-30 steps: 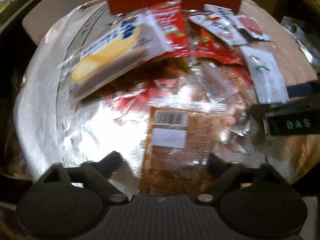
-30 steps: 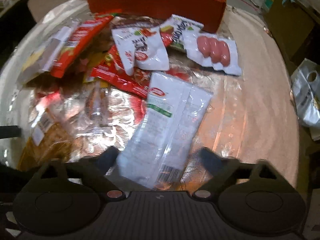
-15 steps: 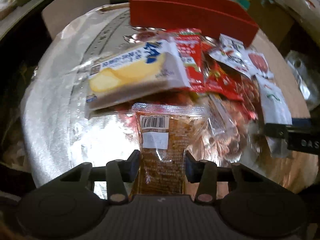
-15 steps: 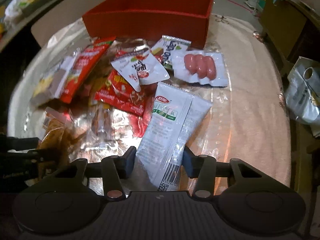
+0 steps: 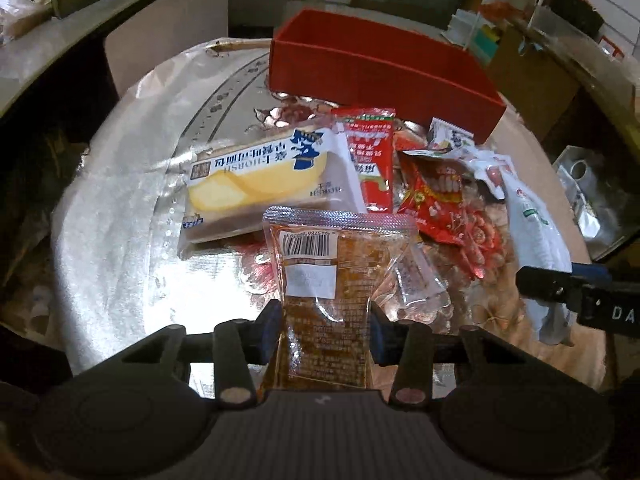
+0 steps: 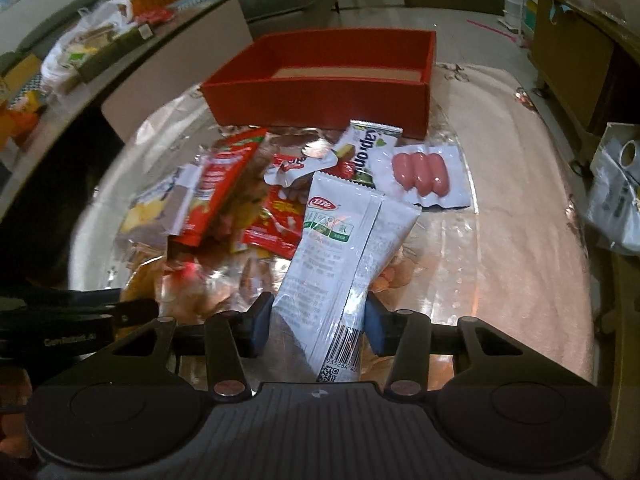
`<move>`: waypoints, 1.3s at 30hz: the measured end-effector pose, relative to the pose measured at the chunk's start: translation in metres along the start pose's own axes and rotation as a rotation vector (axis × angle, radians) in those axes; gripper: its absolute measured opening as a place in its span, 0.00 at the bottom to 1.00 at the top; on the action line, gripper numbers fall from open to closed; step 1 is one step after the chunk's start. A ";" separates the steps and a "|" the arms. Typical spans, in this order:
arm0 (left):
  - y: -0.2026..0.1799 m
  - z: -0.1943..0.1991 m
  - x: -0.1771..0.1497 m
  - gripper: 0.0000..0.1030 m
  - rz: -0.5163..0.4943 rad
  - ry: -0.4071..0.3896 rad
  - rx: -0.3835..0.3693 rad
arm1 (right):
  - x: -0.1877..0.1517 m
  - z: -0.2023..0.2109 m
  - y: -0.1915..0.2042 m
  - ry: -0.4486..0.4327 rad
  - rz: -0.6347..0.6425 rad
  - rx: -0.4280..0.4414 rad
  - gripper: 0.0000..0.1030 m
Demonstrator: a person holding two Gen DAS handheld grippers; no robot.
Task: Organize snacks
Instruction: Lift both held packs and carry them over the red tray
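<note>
My left gripper [image 5: 325, 330] is shut on a brown snack pouch [image 5: 328, 280] with a barcode, held above the table. My right gripper [image 6: 318, 326] is shut on a long white packet [image 6: 344, 248], also lifted. A pile of snacks lies on the table: a yellow cake pack [image 5: 264, 180], a red sachet [image 5: 370, 152], a sausage pack [image 6: 424, 174] and red wrappers [image 6: 276, 216]. An empty red box [image 6: 320, 92] stands behind the pile; it also shows in the left wrist view [image 5: 384, 76]. The right gripper's side shows in the left wrist view [image 5: 576, 296].
The round table [image 6: 520, 216] has a shiny plastic cover. A counter with bags [image 6: 92, 48] runs along the left. A cardboard box [image 6: 576, 64] and a silver bag [image 6: 620, 200] stand off the right edge.
Both grippers have closed on their packets and lifted them up and back from the table. The red box now shows more fully behind the pile.
</note>
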State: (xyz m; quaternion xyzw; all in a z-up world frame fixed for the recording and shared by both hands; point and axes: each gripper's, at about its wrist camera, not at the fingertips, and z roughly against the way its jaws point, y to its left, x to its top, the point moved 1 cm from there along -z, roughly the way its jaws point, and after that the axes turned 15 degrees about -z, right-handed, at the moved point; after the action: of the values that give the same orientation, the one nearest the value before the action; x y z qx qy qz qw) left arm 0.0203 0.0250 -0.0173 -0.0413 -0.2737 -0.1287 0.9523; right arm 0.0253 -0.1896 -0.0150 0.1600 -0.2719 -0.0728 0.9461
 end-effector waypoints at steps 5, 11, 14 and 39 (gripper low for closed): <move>-0.001 0.020 0.007 0.36 0.008 -0.035 -0.011 | -0.005 0.015 0.005 -0.020 -0.003 0.023 0.53; 0.001 0.027 0.029 0.36 0.023 -0.102 -0.060 | -0.003 0.026 0.013 -0.033 -0.010 0.028 0.53; 0.001 0.020 0.046 0.36 0.032 -0.122 -0.063 | 0.009 0.026 0.022 -0.056 0.008 0.045 0.53; 0.017 -0.063 0.188 0.37 0.094 -0.194 -0.025 | 0.141 -0.052 0.013 -0.133 -0.073 0.038 0.53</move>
State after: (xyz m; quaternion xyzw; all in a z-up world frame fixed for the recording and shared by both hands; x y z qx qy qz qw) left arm 0.2107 -0.0099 0.0293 -0.0785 -0.3608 -0.0825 0.9256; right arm 0.1722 -0.1951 0.0173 0.1824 -0.3293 -0.1124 0.9196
